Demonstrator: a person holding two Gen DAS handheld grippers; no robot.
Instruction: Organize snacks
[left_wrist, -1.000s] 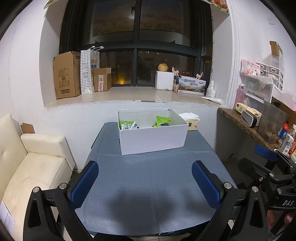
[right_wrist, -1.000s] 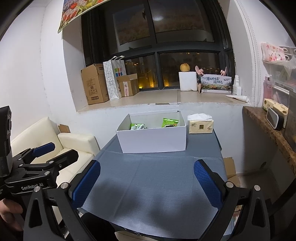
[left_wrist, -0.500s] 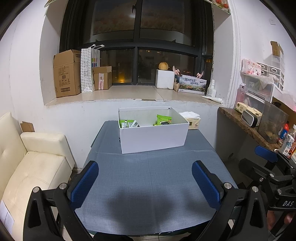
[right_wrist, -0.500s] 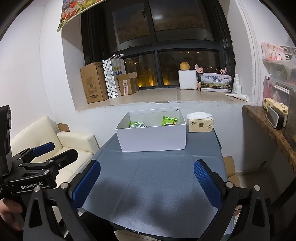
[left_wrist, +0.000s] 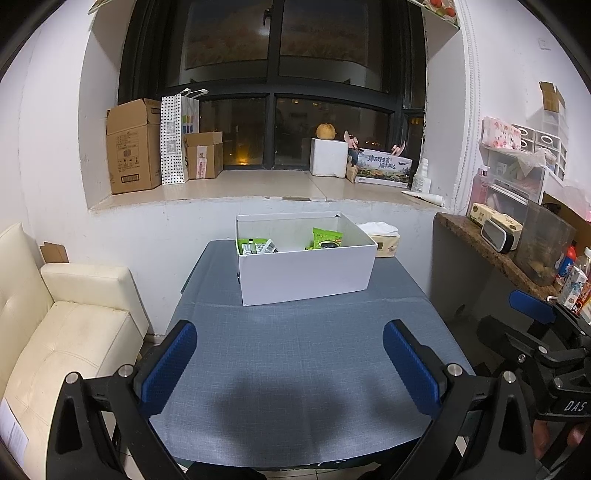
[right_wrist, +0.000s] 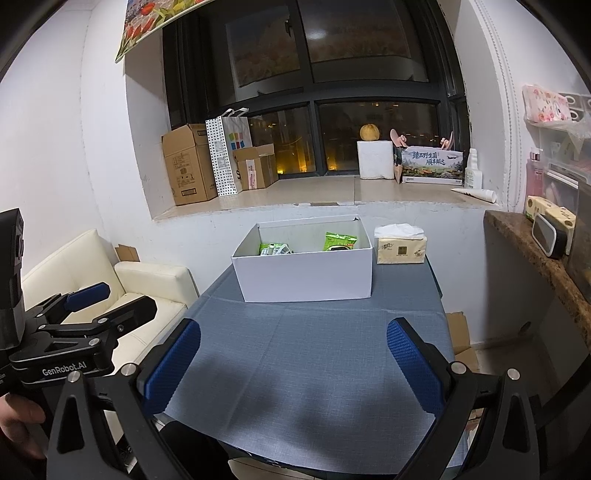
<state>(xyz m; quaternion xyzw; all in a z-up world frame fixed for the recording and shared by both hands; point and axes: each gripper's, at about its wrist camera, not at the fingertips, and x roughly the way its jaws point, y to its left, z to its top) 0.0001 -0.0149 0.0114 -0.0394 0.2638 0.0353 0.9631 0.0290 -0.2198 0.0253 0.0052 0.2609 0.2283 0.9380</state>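
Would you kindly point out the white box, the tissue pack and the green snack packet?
white box (right_wrist: 306, 273), right wrist view, front wall.
tissue pack (right_wrist: 400, 250), right wrist view, front face.
green snack packet (left_wrist: 327, 238), left wrist view, upper part.

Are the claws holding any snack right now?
No. The left claw and right claw are both open and empty; the snacks sit in the white box.

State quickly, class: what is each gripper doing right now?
Left gripper: open, holding nothing, above the table.
Right gripper: open, holding nothing.
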